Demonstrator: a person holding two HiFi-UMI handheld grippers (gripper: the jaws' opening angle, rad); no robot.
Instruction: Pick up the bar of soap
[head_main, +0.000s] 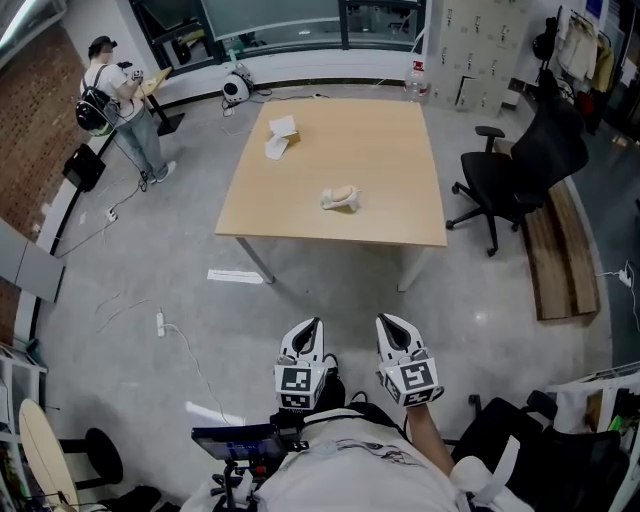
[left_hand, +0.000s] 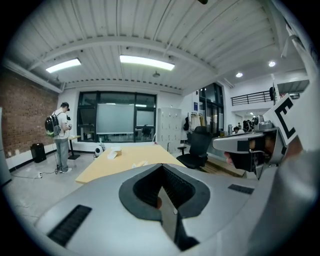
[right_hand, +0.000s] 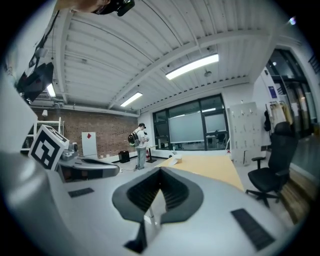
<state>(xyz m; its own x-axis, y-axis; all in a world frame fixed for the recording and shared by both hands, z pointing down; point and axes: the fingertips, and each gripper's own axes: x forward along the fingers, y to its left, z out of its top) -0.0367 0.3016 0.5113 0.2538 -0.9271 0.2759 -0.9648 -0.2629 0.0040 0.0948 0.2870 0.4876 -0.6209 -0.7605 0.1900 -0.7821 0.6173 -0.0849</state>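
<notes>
On the worktop (head_main: 400, 160), toward its far left, lies a small box with paper (head_main: 282, 136). The left gripper (head_main: 311, 326) hangs well short of the worktop, jaws pressed together on nothing. Near the worktop's middle sits a pale lump (head_main: 340, 198), probably the bar of soap, though too small to confirm; wrapping or cloth cannot be ruled out. Likely light, stiff and slick: grip its long flat sides. The right gripper (head_main: 389, 322) is likewise closed and empty.

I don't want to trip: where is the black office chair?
In the head view, the black office chair stands on the floor just beyond the right edge of the wooden table.
</notes>
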